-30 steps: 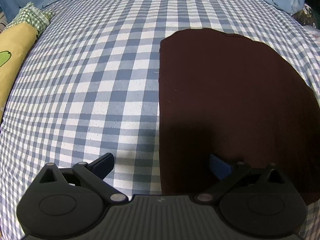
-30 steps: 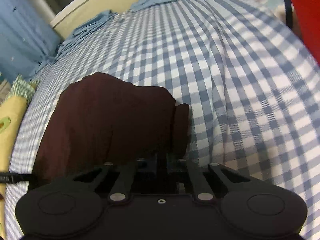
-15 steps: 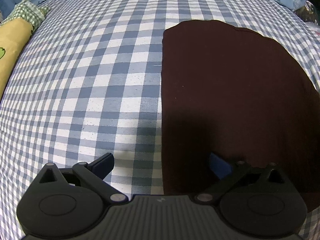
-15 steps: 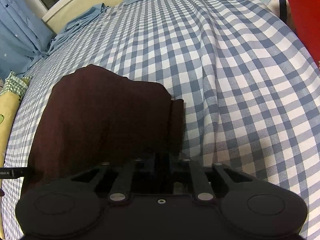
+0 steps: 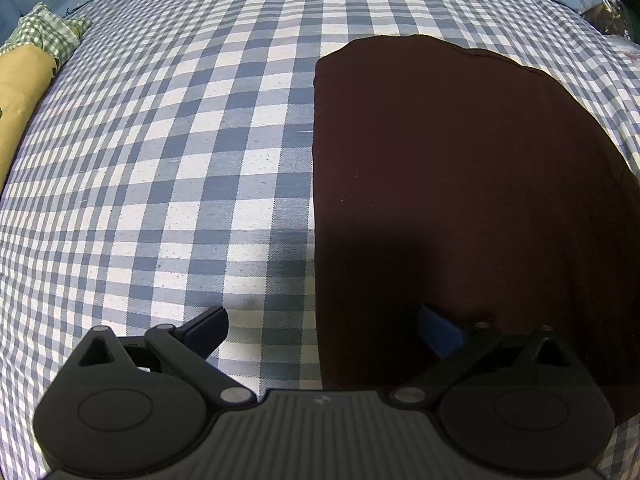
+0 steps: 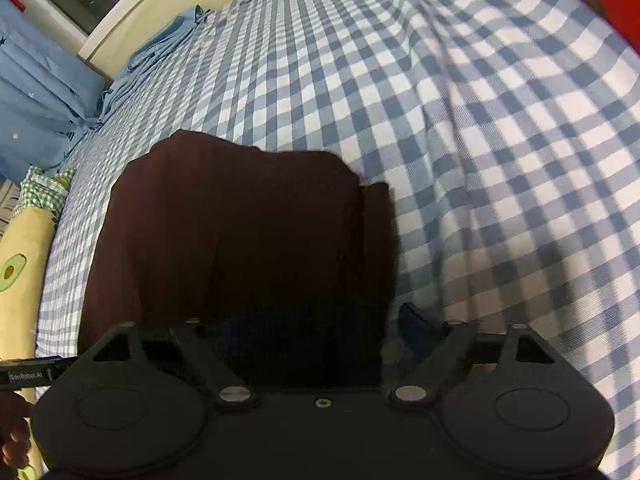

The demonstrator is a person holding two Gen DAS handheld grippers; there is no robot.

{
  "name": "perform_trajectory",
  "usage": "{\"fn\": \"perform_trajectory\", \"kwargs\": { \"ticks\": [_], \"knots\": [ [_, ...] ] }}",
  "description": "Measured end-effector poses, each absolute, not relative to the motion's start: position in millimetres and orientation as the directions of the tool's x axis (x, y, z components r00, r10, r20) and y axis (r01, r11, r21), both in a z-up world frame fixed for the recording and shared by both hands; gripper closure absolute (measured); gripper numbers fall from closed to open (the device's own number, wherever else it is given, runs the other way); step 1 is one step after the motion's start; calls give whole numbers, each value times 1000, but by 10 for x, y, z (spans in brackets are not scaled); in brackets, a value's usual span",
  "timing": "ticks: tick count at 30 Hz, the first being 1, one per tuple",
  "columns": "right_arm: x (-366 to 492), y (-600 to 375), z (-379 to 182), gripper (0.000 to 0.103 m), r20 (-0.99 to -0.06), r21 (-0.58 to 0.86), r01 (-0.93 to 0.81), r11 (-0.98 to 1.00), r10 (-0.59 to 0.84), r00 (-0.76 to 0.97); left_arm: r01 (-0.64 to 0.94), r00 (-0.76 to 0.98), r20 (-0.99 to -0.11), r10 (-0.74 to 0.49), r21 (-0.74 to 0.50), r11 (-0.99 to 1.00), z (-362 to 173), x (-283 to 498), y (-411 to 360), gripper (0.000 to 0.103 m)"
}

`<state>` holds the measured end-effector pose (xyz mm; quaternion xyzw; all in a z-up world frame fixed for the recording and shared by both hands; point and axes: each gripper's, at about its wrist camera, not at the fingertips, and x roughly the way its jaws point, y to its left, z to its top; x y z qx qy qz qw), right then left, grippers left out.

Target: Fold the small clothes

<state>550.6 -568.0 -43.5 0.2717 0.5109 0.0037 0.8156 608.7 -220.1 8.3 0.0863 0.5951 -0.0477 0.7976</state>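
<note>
Blue-and-white checked bedsheet (image 5: 168, 168) covers the whole bed, and on it lies the dark maroon garment (image 5: 460, 184), already folded into a rough rectangle with a straight edge on its left as the left wrist view shows it. From the right wrist view the same garment (image 6: 248, 232) sits just ahead of the right tongs (image 6: 316, 320), with a narrower folded strip along its right side.

Both pairs of tongs stand open. The left tongs (image 5: 320, 324) straddle the garment's straight edge, one finger over the sheet and the other over the cloth, gripping nothing. The right tongs have just been opening; the near edge of the garment lies between their fingers, but the pads do not appear to press on it, so the cloth looks released.

To finish this step well, the right tongs should probably lift straight away from the cloth so the fresh fold is not dragged open, and the strip on the right side may want a light press or a tuck so the stack lies flat. The left tongs are placed to steady the straight edge meanwhile.

Nothing blocks the way on the sheet itself. A yellow pillow (image 6: 20, 276) with a green checked end lies well apart at one side, and rumpled blue bedding (image 6: 44, 92) lies along the far edge by the bed frame
</note>
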Motion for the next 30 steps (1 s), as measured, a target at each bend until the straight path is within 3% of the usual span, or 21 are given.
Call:
{"fn": "perform_trajectory", "kwargs": {
  "ticks": [7,10,15,19,22,23,25,30],
  "knots": [
    [5498,-5500,-500,18,-838,438,302,847,263,478,190,278,-960,-31,23,982,70,6178,-2104,0],
    [5485,-5489,-503,23,-839,428,302,852,251,483,196,277,-959,-57,-1,981,37,6204,-2070,0],
    [5454,-5456,-466,44,-837,417,300,858,233,496,168,214,-971,-108,-72,983,-127,6309,-2048,0],
    [5451,-5428,-410,69,-838,406,296,865,224,497,112,149,-977,-153,-137,984,-185,6394,-2020,2],
    [5447,-5429,-356,84,-839,398,287,872,218,499,133,141,-970,-198,-179,975,-170,6399,-2056,21],
    [5450,-5427,-329,86,-838,394,280,875,218,500,147,142,-967,-212,-191,970,-147,6394,-2078,32],
    [5446,-5415,-271,87,-837,387,266,883,215,503,170,144,-971,-190,-165,972,-110,6380,-2142,36],
    [5434,-5326,-89,90,-833,362,229,904,204,514,169,170,-974,-149,-120,978,0,6350,-2216,67]
  ]
}}
